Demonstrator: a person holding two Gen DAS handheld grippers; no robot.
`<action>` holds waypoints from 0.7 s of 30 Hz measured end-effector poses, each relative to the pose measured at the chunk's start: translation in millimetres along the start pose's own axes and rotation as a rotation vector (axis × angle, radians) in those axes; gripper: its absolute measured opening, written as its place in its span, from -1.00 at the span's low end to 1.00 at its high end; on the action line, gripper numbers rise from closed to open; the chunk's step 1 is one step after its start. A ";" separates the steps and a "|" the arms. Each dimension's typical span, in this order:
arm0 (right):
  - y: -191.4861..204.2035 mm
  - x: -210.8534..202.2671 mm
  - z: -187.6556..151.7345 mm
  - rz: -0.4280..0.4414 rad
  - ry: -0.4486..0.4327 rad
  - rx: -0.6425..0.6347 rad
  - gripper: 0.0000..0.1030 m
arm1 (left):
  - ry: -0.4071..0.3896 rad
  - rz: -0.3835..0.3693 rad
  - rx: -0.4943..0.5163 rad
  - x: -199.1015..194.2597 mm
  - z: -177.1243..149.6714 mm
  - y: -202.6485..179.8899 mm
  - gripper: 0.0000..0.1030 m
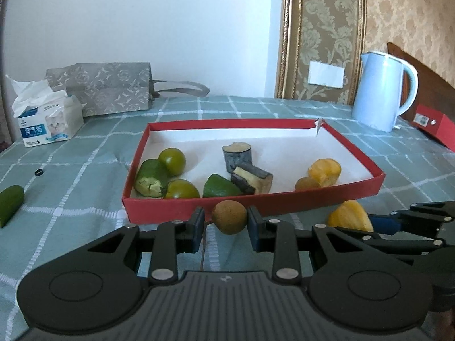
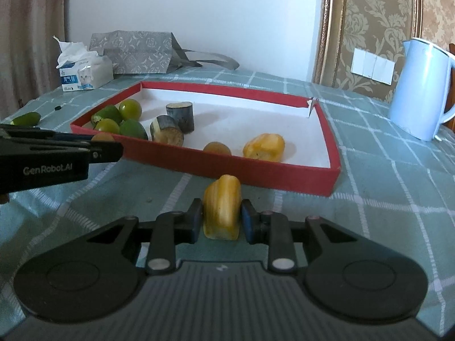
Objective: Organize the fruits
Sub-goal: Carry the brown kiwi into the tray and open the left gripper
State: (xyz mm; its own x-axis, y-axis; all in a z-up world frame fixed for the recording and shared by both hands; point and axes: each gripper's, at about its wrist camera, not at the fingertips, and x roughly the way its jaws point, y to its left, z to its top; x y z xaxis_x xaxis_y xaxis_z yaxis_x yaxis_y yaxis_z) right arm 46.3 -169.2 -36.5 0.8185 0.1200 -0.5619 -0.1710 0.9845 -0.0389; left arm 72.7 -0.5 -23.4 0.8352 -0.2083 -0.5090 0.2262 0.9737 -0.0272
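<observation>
A red tray [image 1: 199,209] [image 2: 256,167] holds green fruits [image 1: 172,161], two cut dark pieces [image 1: 238,156], a small brown fruit [image 1: 307,184] and a yellow fruit [image 1: 325,172]. My left gripper [image 1: 226,221] is open around a brown round fruit [image 1: 229,217] on the cloth just before the tray; a gap shows on its left side. My right gripper [image 2: 221,218] is shut on a yellow fruit [image 2: 222,207] [image 1: 349,218] in front of the tray. The left gripper also shows at the left of the right wrist view [image 2: 108,149].
A green fruit piece [image 1: 10,209] and a small black ring [image 1: 39,172] lie on the checked cloth at left. A tissue box [image 1: 48,125], a grey bag [image 1: 108,88], a pale blue kettle [image 1: 381,91] and a red box [image 1: 438,128] stand behind.
</observation>
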 end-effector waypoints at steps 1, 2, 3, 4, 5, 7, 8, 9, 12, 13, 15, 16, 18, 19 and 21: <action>-0.2 -0.1 0.0 0.001 -0.001 0.002 -0.46 | 0.003 0.006 0.002 0.0 0.5 -0.4 -0.40; -0.1 -0.1 -0.1 0.001 -0.001 0.002 -0.46 | 0.006 0.008 0.001 -0.2 1.8 -0.3 -0.40; 0.0 -0.1 -0.2 0.000 0.000 -0.001 -0.46 | 0.009 0.006 0.000 -0.6 4.0 -0.1 -0.40; 0.3 0.1 -0.2 -0.002 0.002 -0.004 -0.46 | 0.005 0.005 -0.003 -1.6 6.8 0.2 -0.40; 0.4 0.2 -0.1 -0.003 0.004 -0.006 -0.46 | -0.001 0.006 -0.005 -2.4 9.6 0.3 -0.40; 0.0 -0.1 -0.4 -0.002 0.004 -0.004 -0.46 | -0.021 0.015 0.000 -4.7 17.3 0.2 -0.40; 0.7 0.2 -0.1 -0.002 0.005 -0.004 -0.46 | -0.029 0.018 0.004 -5.1 20.8 0.0 -0.40; 0.5 0.1 -0.1 -0.003 0.005 -0.006 -0.46 | -0.037 0.021 0.007 -5.3 24.5 0.2 -0.40; 0.7 0.6 0.2 -0.004 0.006 -0.009 -0.46 | -0.048 0.036 0.015 0.0 36.1 0.9 -0.40; 0.7 0.5 0.2 -0.004 0.006 -0.009 -0.46 | -0.049 0.042 0.017 2.5 39.1 1.2 -0.40; 0.8 0.7 0.6 -0.003 0.007 -0.008 -0.46 | -0.044 0.053 0.017 9.7 44.4 2.2 -0.40; 0.8 0.7 0.6 -0.004 0.007 -0.009 -0.46 | -0.042 0.058 0.013 13.0 46.8 2.7 -0.40; 0.7 0.5 0.6 -0.004 0.007 -0.010 -0.46 | -0.041 0.068 0.014 21.1 52.6 3.7 -0.40; 0.8 0.4 0.6 -0.005 0.006 -0.011 -0.46 | -0.038 0.073 0.012 26.1 56.1 4.5 -0.40; 0.9 0.6 0.6 -0.007 0.007 -0.014 -0.46 | -0.032 0.082 0.003 36.5 62.6 6.6 -0.40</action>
State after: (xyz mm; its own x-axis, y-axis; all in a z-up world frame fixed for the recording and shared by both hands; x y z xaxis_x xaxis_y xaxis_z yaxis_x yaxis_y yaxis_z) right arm 47.0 -168.2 -36.3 0.8160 0.1121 -0.5671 -0.1731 0.9834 -0.0547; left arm 136.1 -7.4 11.7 0.8667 -0.1311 -0.4813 0.1583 0.9873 0.0162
